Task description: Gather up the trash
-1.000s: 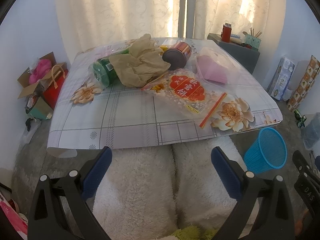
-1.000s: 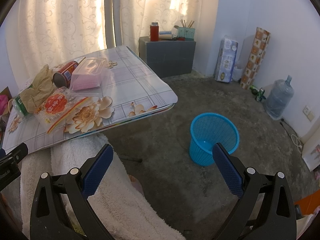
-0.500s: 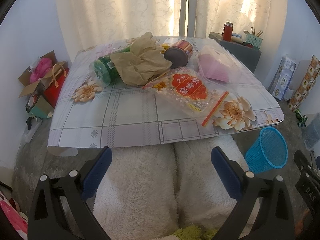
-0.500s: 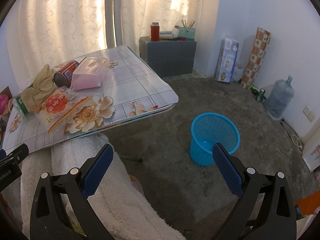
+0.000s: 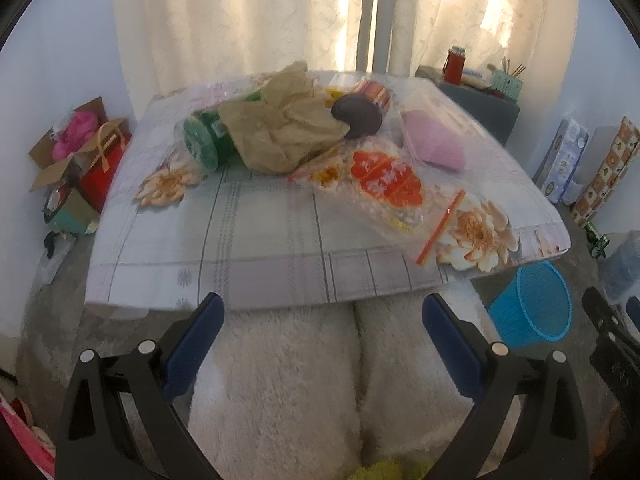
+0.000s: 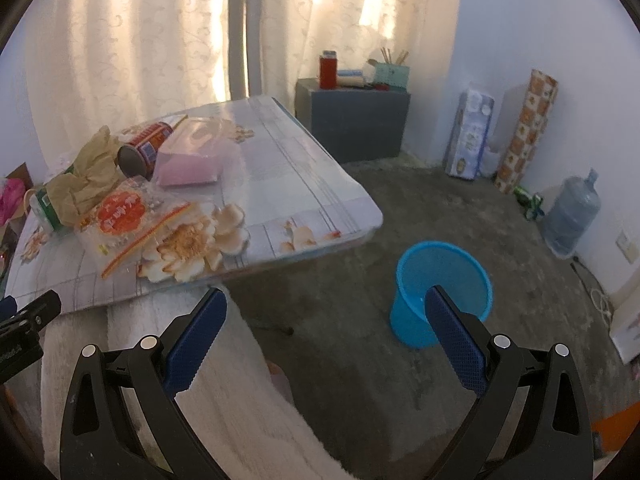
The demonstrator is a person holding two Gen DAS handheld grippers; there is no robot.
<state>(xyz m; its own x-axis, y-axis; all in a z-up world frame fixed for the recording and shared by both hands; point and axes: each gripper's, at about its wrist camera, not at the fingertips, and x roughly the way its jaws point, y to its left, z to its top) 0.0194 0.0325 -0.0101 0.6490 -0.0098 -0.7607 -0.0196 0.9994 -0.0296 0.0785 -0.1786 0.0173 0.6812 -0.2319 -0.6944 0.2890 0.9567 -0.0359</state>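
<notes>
Both grippers, left [image 5: 320, 332] and right [image 6: 324, 332], have edged nearer the table [image 5: 280, 240], jaws apart and empty; no trash collected yet.

Both grippers are just hanging over the person's fuzzy white-clad legs [image 5: 320, 380], left gripper [image 5: 320, 336] and right gripper [image 6: 326, 328] each spread wide with nothing between the blue pads.

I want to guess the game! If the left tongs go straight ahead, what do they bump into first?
Probably the near edge of the table, just ahead of the open left tongs. If they clear it, the snack bag lies further along. Depth is hard to judge here.
</notes>
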